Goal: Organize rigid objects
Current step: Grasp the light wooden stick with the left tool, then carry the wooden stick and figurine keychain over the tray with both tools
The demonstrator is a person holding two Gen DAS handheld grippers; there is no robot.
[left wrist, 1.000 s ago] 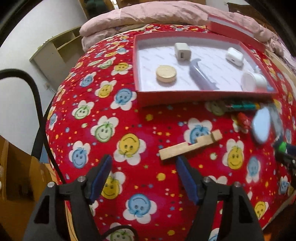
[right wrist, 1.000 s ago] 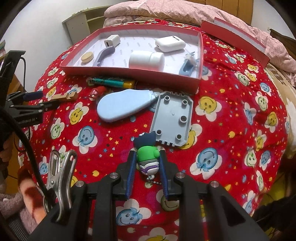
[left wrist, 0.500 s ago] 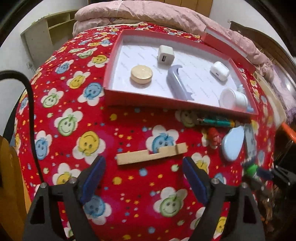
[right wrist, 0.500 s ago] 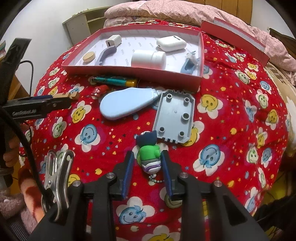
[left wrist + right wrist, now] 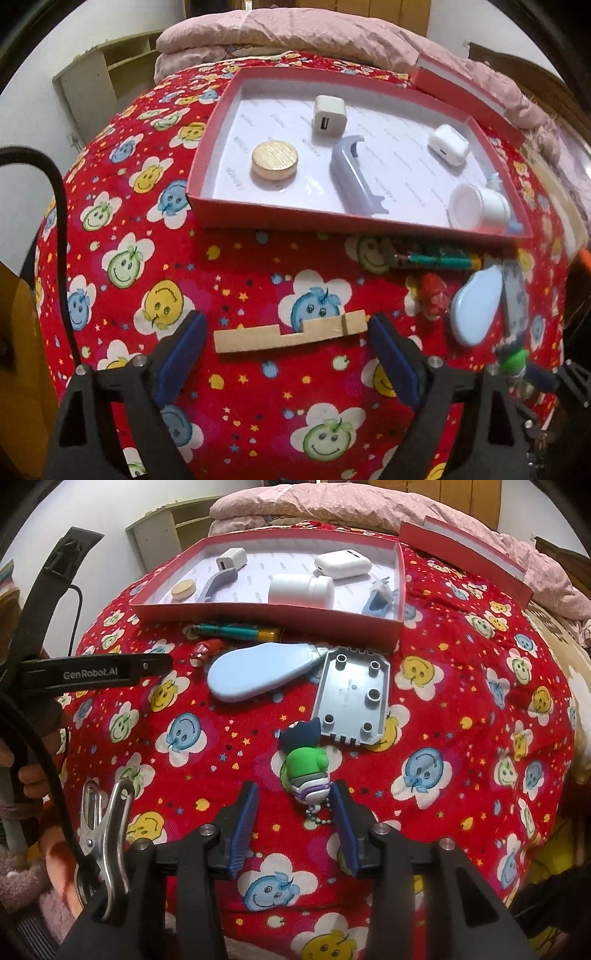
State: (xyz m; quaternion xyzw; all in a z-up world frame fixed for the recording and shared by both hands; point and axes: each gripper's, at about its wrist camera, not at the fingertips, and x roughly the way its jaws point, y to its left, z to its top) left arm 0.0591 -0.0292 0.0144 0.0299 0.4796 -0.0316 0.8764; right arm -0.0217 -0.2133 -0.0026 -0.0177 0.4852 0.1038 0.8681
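The left gripper (image 5: pixel 288 354) is hovering low over the bed, its blue ribbed jaws spread wide on either side of a notched wooden block (image 5: pixel 290 335), touching neither end. The block is lying flat on the red blanket (image 5: pixel 229 266), a soft fabric printed with smiling flowers.

The right gripper (image 5: pixel 293 823) is standing with its jaws parted around the lower end of a glossy green toy (image 5: pixel 306 770) with a bead chain; a gap is showing on the left side, and contact on the right is hard to judge.

Beyond the toy a grey studded plate (image 5: pixel 352 698) is lying flat, beside a smooth pale-blue oval case (image 5: pixel 255 675), a small red figure (image 5: pixel 207 650) and a green pen (image 5: pixel 232 630).

The shallow red box (image 5: pixel 303 221), white inside, is holding a gold disc (image 5: pixel 274 160), a white cube charger (image 5: pixel 328 115), a curved grey handle (image 5: pixel 352 181), a rounded earbud case (image 5: pixel 448 144) and a white jar (image 5: pixel 478 211) lying on its side.
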